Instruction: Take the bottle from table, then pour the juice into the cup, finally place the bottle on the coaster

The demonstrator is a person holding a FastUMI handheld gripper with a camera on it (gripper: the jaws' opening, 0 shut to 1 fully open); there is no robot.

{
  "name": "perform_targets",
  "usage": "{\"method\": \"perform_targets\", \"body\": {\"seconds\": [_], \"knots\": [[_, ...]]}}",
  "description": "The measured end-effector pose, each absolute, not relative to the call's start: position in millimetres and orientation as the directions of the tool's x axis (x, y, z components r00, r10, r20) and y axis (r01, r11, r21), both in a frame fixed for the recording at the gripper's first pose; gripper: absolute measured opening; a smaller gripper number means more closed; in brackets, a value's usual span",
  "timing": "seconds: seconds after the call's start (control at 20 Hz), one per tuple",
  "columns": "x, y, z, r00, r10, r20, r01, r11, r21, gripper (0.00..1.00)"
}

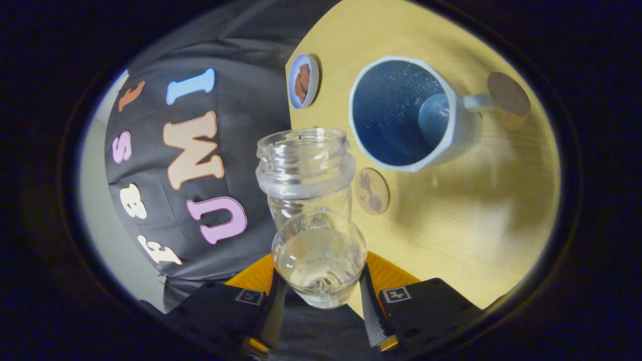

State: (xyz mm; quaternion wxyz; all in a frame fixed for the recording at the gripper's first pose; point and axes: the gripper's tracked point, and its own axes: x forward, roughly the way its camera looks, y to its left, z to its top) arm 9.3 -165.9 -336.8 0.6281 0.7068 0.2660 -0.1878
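One view, gripper camera: the scene is rolled sideways, so the wooden surface reads as tilted.
Hand-held gripper: clenched on the bottle, one finger pressing each side of its lower body.
Bottle: clear, uncapped, lifted clear of the surface, mouth pointing away from the fingers; a little pale juice sits in the body near the fingers.
Cup: blue inside, pale outside, handle at its 3 o'clock; it stands at about 1 o'clock from the bottle mouth, near but not under it.
Coasters: one round cork coaster at the cup's 7 o'clock, just beside the bottle neck; a second coaster beyond the handle.
Small dish: at the cup's 9 o'clock, holding something brown.
Handling, judged: the bottle looks rigid, smooth and light with so little liquid; slippery walls favour a grip on the wide body, as now, not the narrow neck.
Stage, judged: pour not begun; mouth must shift over the cup.
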Motion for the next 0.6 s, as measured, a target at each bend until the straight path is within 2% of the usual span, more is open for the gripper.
{"method": "perform_targets", "body": {"seconds": [0.6], "knots": [[17.6,-171.8,-327.2,0.803,0.137,-0.579,0.595,-0.193,0.780,0.70]]}}
